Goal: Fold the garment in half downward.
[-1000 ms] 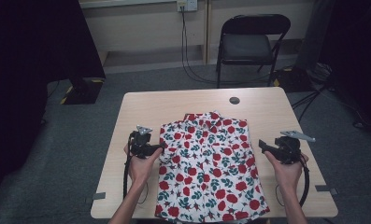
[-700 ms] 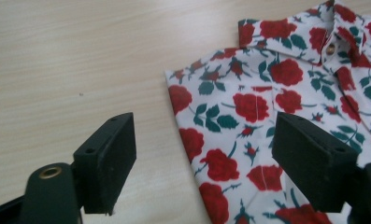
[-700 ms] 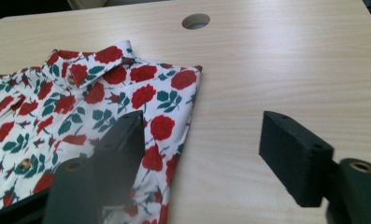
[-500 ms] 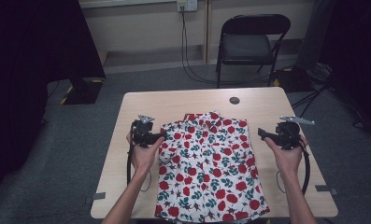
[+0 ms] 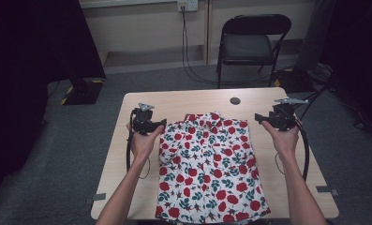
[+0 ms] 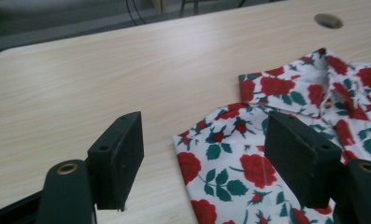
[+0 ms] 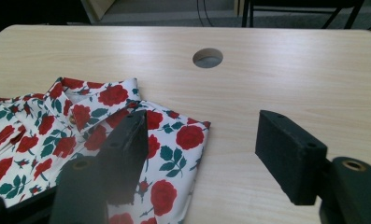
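Hovering beside the shoulders of the folded floral shirt [image 5: 211, 166], lying flat on the surface [image 5: 183, 101]; left gripper [image 5: 161, 123] and right gripper [image 5: 258, 117] just narrowing, jaws apart, gripping nothing. Next, probably: lowering, pinching both shoulder corners.

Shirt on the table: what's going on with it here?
A person holds a claw in each hand over a wooden table. A rose-print shirt lies flat, folded with its sleeves tucked in and its collar away from the person. The left claw hovers by the shirt's left shoulder, the right claw by its right shoulder. Both have just been closing a little but stand open, with nothing gripped.
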The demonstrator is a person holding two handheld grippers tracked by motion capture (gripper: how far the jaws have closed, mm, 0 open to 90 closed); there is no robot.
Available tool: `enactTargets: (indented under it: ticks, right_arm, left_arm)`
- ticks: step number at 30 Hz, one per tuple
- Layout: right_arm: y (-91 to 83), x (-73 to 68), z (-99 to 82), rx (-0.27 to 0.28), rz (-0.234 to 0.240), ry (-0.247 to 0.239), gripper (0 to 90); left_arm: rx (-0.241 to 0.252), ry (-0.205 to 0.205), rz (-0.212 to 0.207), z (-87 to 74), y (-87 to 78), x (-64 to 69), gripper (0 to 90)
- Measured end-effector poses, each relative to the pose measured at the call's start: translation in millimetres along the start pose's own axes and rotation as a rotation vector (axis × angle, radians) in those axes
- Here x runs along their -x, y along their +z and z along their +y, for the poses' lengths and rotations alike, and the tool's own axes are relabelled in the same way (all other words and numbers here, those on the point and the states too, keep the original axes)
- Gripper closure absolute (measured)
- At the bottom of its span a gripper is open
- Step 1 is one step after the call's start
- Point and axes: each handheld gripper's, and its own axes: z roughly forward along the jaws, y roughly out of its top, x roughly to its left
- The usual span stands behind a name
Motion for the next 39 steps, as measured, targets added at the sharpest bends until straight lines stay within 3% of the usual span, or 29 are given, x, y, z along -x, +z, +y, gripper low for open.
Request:
enactTargets:
  ticks: [2,6,11,12,14,17,24,29,39]
  right_arm:
    - [9.6,0.0,-1.7,-0.022,0.006,-0.004,34.8]
    - [30.9,0.5,-5.3,-0.067,0.011,0.001,35.4]
    - [57.5,5.1,-10.1,-0.115,0.027,0.017,38.2]
    - [61.4,6.2,-10.7,-0.122,0.024,0.018,38.6]
    - [70.3,8.7,-12.4,-0.141,0.031,0.027,39.8]
    - [80.0,11.3,-13.6,-0.162,0.029,0.034,40.2]
    - [99.1,14.6,-15.1,-0.181,0.05,0.064,46.7]
    - [109.7,14.8,-16.9,-0.204,0.026,0.082,47.5]
    - [125.8,9.2,-19.4,-0.233,0.009,0.083,52.9]
  left_arm:
    - [-0.019,0.014,0.004,-2.5,6.8,-1.6,29.1]
    - [-0.047,-0.024,-0.041,-8.8,25.7,-8.1,29.9]
    - [-0.099,-0.045,-0.042,-15.9,46.2,-8.1,30.6]
    - [-0.101,-0.048,-0.059,-17.4,50.7,-8.0,30.8]
    - [-0.117,-0.036,-0.048,-18.8,56.5,-7.9,32.3]
    - [-0.131,-0.067,-0.069,-22.0,64.2,-12.8,34.0]
    - [-0.153,-0.09,-0.099,-28.5,72.9,-19.8,34.5]
    - [-0.154,-0.083,-0.122,-28.7,77.3,-18.0,37.9]
    - [-0.168,-0.113,-0.118,-29.3,85.2,-21.3,44.2]
